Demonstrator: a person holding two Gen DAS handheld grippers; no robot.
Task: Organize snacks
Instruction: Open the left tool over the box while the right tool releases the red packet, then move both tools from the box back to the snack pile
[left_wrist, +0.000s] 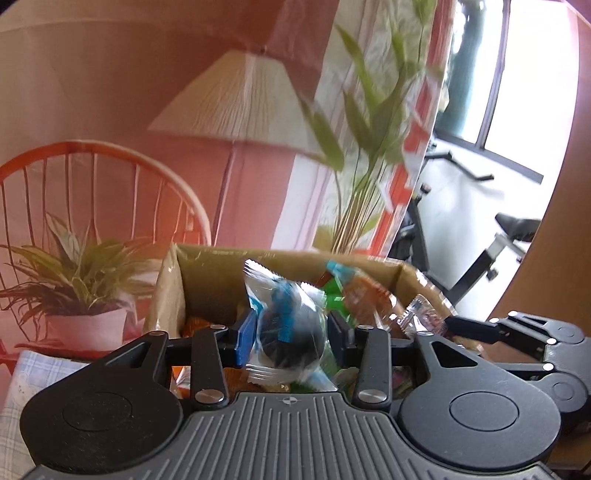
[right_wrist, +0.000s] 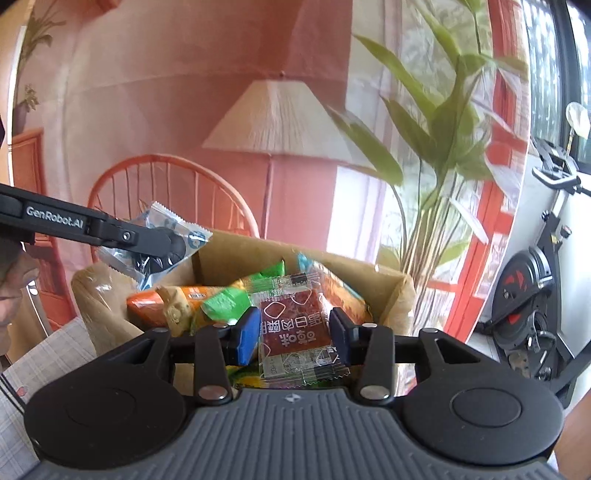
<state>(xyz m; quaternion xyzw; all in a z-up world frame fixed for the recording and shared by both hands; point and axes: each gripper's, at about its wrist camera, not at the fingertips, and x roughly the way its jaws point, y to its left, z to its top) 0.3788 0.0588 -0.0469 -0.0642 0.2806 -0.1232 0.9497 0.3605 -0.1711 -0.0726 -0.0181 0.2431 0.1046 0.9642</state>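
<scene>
Both tongs were loaded, each held up over the open box (right_wrist: 229, 258) of snacks.

The left tongs (left_wrist: 290, 338) were clamped on a clear packet (left_wrist: 286, 325) with blue print and a dark round cake inside, the blue pads pressing its sides across the widest part. From the right-hand camera the same packet (right_wrist: 162, 240) hung off the tip of the left tongs (right_wrist: 162, 243), above and just outside the box's left wall, so it looked to me as though it was being lifted clear rather than put in.

The right tongs (right_wrist: 293, 334) gripped a flat red sachet (right_wrist: 293, 325) with white lettering, pinched by its edges and held upright, facing the camera. It sat right over the pile, apart from the packets below as far as I could tell. In the left view the right tongs (left_wrist: 439, 321) reached in from the side with a clear wrapper (left_wrist: 419, 314) at their tip.

The box held a jumble: orange packs (right_wrist: 147, 301), green packs (right_wrist: 225, 299), all tipped at odd angles. My guess is that one item per hand was being pulled out for sorting, each held by its sides so that the wrapper would not slip.
</scene>
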